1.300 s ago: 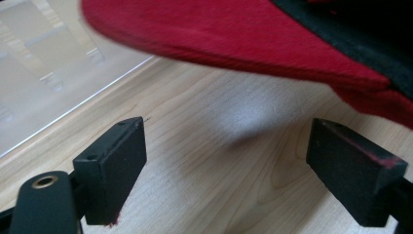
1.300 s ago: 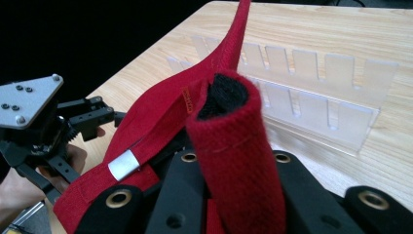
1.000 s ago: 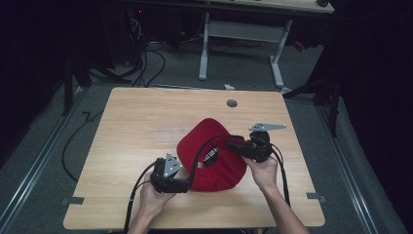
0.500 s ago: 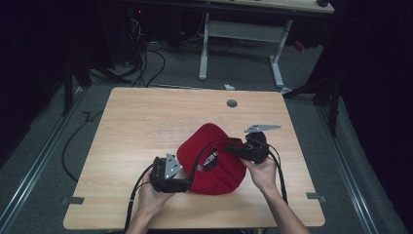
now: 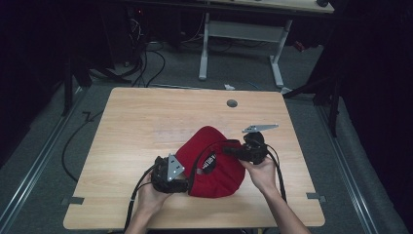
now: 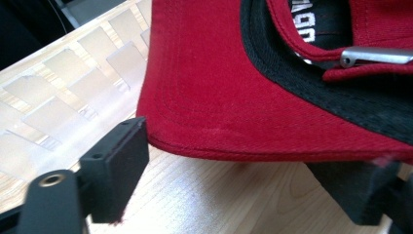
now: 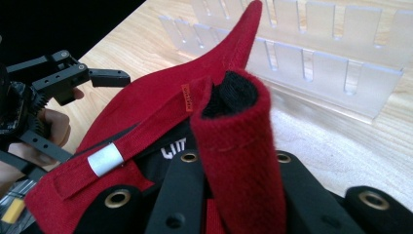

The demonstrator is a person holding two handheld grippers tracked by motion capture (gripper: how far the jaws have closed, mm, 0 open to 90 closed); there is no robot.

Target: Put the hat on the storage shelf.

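The right gripper (image 7: 229, 195) pinches a rolled fold of the red cap (image 5: 214, 163), which lies upside down near the table's (image 5: 146, 122) front edge. The left gripper (image 6: 234, 170), jaws just closing slightly, stands open around the brim without pressing it. White lettering inside the cap is too cut off to read.

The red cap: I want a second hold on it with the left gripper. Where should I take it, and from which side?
Take the red cap by its brim edge, coming in level from the front, where the left gripper sits. The brim is thin, stiff and overhangs the table, so one jaw could probably slide under. The right gripper pinches rolled fabric.
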